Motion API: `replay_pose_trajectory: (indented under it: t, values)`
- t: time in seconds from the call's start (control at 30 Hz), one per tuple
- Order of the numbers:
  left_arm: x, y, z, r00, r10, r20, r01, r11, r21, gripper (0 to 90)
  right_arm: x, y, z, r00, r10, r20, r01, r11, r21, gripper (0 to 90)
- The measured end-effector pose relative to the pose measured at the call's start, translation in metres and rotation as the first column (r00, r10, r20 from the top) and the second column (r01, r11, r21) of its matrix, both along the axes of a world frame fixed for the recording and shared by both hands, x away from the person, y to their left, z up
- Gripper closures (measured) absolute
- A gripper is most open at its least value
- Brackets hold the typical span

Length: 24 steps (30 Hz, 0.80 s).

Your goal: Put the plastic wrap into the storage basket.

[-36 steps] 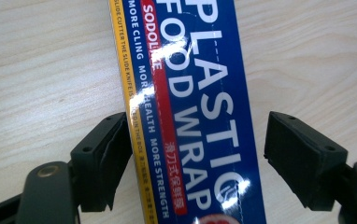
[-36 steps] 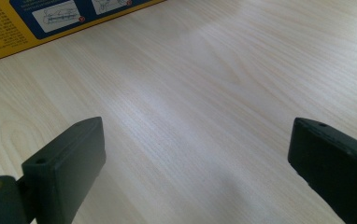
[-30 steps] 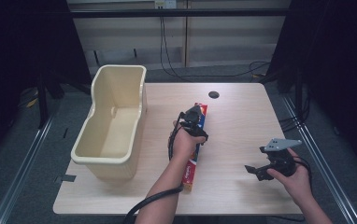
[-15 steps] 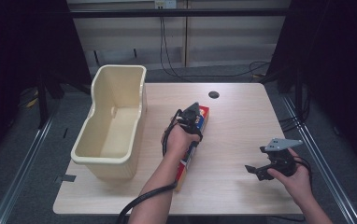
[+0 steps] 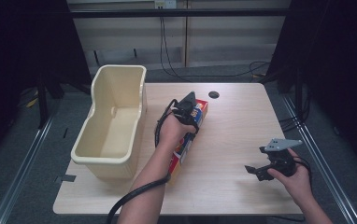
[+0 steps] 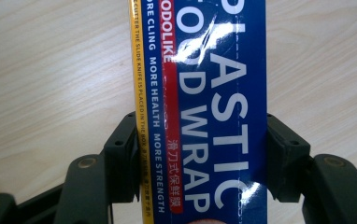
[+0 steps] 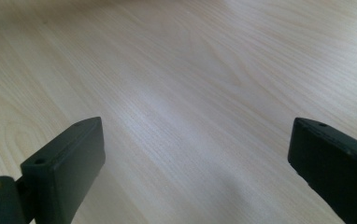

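Cream plastic tub (image 5: pixel 111 126) sits at the left edge of the desk (image 5: pixel 232 126), long and deep, running from the far left corner toward the near one.

Just beside the tub, toward the desk's middle, a long plastic wrap box (image 5: pixel 188 140) lies flat, slightly slanted, its far end pointing toward the far edge. From the high view the left tongs (image 5: pixel 188 108) come down on the box's far half, with the person's left hand (image 5: pixel 172 133) and forearm covering much of the box's middle. The high view cannot show how the jaws meet the box. The left gripper view does: the two black jaws press one against each long side of the box (image 6: pixel 200 107), gripping it across its width, and the blue face reads "PLASTIC" and "WRAP" in white, with a yellow stripe and a red band of small print along one side. Pale wood grain shows on both sides of the box.

A small dark round hole (image 5: pixel 214 94) marks the desk near its far edge, a little right of the box's far end.

Near the right edge, toward the near right corner, the right hand (image 5: pixel 298 179) holds the right tongs (image 5: pixel 256 171), well apart from the box. The right gripper view shows its jaws spread wide with nothing between them, over bare wood (image 7: pixel 190 93).
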<state>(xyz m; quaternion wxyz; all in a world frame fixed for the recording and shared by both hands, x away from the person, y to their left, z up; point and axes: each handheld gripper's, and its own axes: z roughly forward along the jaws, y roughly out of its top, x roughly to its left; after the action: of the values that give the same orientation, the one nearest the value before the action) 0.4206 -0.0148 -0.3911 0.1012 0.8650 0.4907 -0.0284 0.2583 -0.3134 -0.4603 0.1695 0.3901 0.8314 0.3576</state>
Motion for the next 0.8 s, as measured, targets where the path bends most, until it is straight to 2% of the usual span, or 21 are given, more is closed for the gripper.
replay_pose_trajectory:
  t: [0.2,0.3,0.43,0.6,0.67,0.7,0.8]
  values:
    - [-0.001,0.006,0.019,1.0000,-0.007,0.000,0.007,1.0000,0.003,40.4,0.000,-0.001,0.000,1.0000,0.000,0.004,0.000,1.000,0.003,3.8]
    - [0.000,0.010,0.030,1.0000,0.009,0.002,-0.009,1.0000,-0.004,40.4,0.000,-0.001,0.001,1.0000,0.002,0.003,-0.002,1.000,0.005,3.8]
    - [0.000,0.015,0.045,0.9999,0.005,0.010,-0.006,0.9999,0.012,40.4,0.000,-0.001,0.000,1.0000,0.009,0.001,-0.009,1.000,0.011,3.6]
    - [0.001,0.023,0.059,0.9997,0.022,-0.005,-0.022,0.9997,-0.005,40.4,0.000,0.000,0.001,1.0000,0.007,-0.001,-0.007,1.000,0.006,3.4]
    - [0.001,0.025,0.064,0.9999,0.012,-0.003,-0.012,0.9999,-0.004,40.4,0.000,0.000,0.001,1.0000,0.008,0.000,-0.008,1.000,0.007,3.4]
    - [0.001,0.026,0.067,0.9997,0.022,-0.013,-0.022,0.9998,0.002,40.5,0.000,0.000,0.001,1.0000,0.008,0.000,-0.008,1.000,0.005,3.3]
    - [0.003,0.032,0.075,0.9992,0.028,-0.028,-0.029,0.9993,-0.026,40.4,0.000,-0.001,0.001,1.0000,0.007,-0.001,-0.007,1.000,0.006,3.3]
